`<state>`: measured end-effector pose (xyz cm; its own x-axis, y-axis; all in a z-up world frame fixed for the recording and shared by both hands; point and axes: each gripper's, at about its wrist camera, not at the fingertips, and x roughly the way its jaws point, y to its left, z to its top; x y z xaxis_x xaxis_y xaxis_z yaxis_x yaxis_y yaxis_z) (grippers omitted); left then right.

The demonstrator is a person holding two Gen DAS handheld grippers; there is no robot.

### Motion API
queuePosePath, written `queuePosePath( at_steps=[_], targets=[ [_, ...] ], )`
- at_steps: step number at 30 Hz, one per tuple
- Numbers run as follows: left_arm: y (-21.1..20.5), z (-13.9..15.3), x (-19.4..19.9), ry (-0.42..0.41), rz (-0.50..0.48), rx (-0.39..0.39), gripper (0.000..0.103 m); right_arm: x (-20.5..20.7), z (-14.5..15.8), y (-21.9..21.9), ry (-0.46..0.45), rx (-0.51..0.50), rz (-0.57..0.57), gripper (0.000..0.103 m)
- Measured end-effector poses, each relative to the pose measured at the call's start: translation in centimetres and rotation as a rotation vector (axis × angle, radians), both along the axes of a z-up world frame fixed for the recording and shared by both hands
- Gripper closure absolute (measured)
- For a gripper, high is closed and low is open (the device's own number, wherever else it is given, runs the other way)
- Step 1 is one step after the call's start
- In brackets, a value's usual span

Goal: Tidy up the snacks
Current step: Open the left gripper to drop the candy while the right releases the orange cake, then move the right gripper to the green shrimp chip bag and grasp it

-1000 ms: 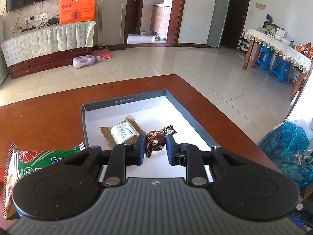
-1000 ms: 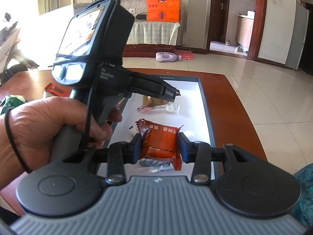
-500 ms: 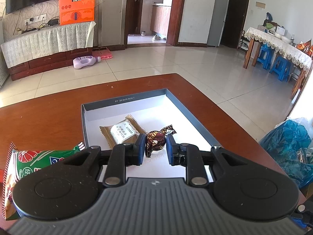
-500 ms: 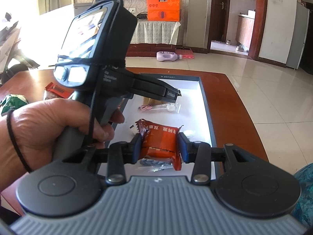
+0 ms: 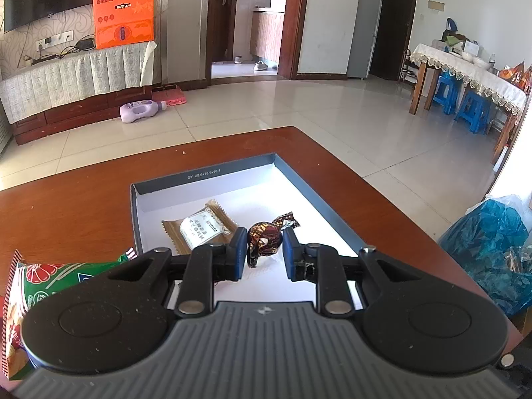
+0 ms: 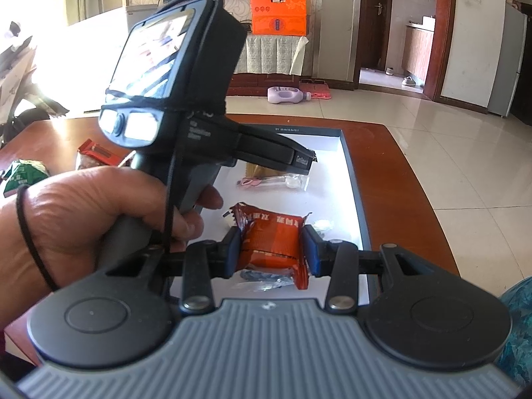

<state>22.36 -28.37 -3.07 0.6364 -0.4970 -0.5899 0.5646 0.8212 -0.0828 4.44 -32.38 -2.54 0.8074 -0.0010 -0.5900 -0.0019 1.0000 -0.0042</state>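
A shallow grey box (image 5: 304, 188) with a white floor lies on the brown table. My left gripper (image 5: 265, 242) is over the box, its jaws now slightly apart around a dark foil-wrapped chocolate ball (image 5: 265, 240) that touches the left pad. A brown sachet (image 5: 199, 227) lies in the box beside it. My right gripper (image 6: 271, 244) is shut on an orange snack packet (image 6: 271, 242) above the near end of the box (image 6: 352, 179). A clear wrapped pink item (image 6: 272, 182) lies further in. The left gripper's body (image 6: 186, 113) and hand fill the left of the right wrist view.
A green and red snack bag (image 5: 43, 276) lies on the table left of the box. A red packet (image 6: 98, 153) and a green bag (image 6: 21, 174) lie at the table's left. A blue plastic bag (image 5: 492, 246) sits off the right edge.
My left gripper's jaws have opened slightly around the chocolate ball. The right gripper still holds the orange packet, hardly moved.
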Motion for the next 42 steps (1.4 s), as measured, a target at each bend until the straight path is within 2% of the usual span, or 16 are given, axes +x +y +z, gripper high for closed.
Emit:
queuePosePath(
  at_steps=[10, 14, 22, 29, 36, 40, 42],
  targets=[
    [-0.5, 0.3, -0.1, -0.009, -0.001, 0.004, 0.075, 0.1, -0.2, -0.2, 0.001, 0.003, 0.0, 0.06],
    [-0.6, 0.4, -0.3, -0.017, -0.005, 0.006, 0.066, 0.2, -0.3, -0.3, 0.003, 0.005, 0.0, 0.06],
    [0.6, 1.3, -1.0, -0.037, 0.01, -0.003, 0.058, 0.4, -0.5, -0.8, -0.005, 0.011, -0.017, 0.06],
    [5.0, 3.5, -2.3, -0.069, 0.031, -0.021, 0.052, 1.6, -1.2, -1.4, -0.002, 0.03, -0.061, 0.06],
    [11.4, 6.4, -4.6, -0.104, 0.075, -0.03, 0.047, 3.7, -1.9, -1.6, -0.001, 0.063, -0.1, 0.06],
    [15.9, 7.8, -6.5, -0.125, 0.107, -0.043, 0.042, 4.6, -2.2, -1.5, 0.003, 0.08, -0.134, 0.05],
    [17.9, 8.1, -7.4, -0.128, 0.125, -0.039, 0.042, 4.9, -2.2, -1.3, -0.001, 0.086, -0.144, 0.052]
  ],
)
